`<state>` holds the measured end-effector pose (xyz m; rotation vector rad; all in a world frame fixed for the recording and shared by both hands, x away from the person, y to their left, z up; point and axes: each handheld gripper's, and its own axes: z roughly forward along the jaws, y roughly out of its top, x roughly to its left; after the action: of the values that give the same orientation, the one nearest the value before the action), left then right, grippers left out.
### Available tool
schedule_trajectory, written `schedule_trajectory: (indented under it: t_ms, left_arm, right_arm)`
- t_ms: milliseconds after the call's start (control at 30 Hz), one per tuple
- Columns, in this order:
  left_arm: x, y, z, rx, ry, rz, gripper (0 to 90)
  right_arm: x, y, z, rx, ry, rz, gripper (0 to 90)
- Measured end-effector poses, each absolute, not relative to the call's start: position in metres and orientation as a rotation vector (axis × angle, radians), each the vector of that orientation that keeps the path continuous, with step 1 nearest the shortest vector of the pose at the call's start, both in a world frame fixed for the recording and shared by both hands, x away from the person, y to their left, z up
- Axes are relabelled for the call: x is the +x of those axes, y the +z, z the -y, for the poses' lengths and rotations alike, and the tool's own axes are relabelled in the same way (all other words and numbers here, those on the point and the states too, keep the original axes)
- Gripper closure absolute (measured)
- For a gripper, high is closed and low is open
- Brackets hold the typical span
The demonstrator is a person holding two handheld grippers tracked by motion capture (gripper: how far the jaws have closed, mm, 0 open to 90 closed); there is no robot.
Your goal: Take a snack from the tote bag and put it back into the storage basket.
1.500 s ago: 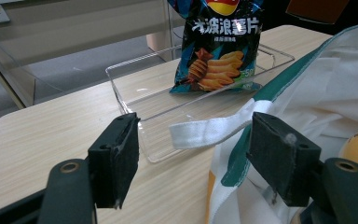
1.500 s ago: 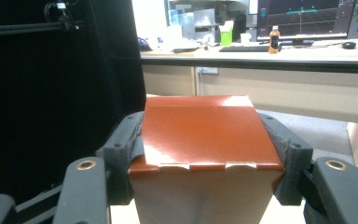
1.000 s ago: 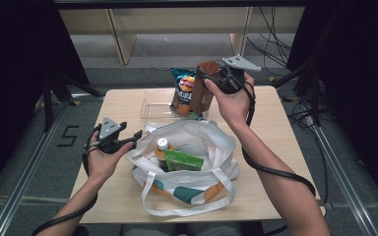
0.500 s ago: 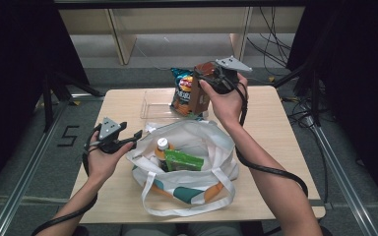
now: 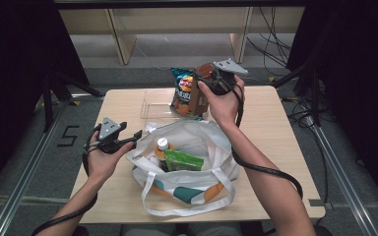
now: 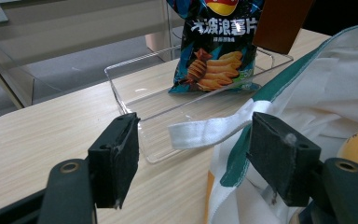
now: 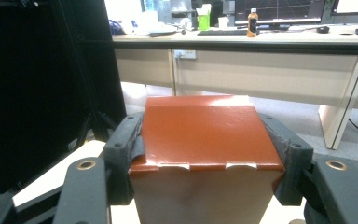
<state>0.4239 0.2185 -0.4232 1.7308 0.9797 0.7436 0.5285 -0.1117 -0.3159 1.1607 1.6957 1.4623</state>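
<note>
Box red-brown; chip bag dark blue, orange chips; tote bag white, green trim.

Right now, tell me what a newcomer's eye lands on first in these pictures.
The white tote bag at the table's middle draws the eye, a bottle and a green packet inside it. Behind it, the right hand-held gripper clamps a red-brown carton above a clear tray, beside the blue chip bag standing in that tray. The left hand-held gripper sits open at the tote's white strap.

Dim room – table lit, slightly soft
</note>
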Motion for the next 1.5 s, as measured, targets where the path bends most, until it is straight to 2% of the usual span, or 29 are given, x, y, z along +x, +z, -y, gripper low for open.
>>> schedule_trajectory:
  t_ms: [1500]
  left_arm:
    - [0.424,-0.423,-0.218,1.731,0.742,-0.976,32.8]
  right_arm:
    - [0.543,-0.335,0.099,1.201,1.394,-1.657,39.5]
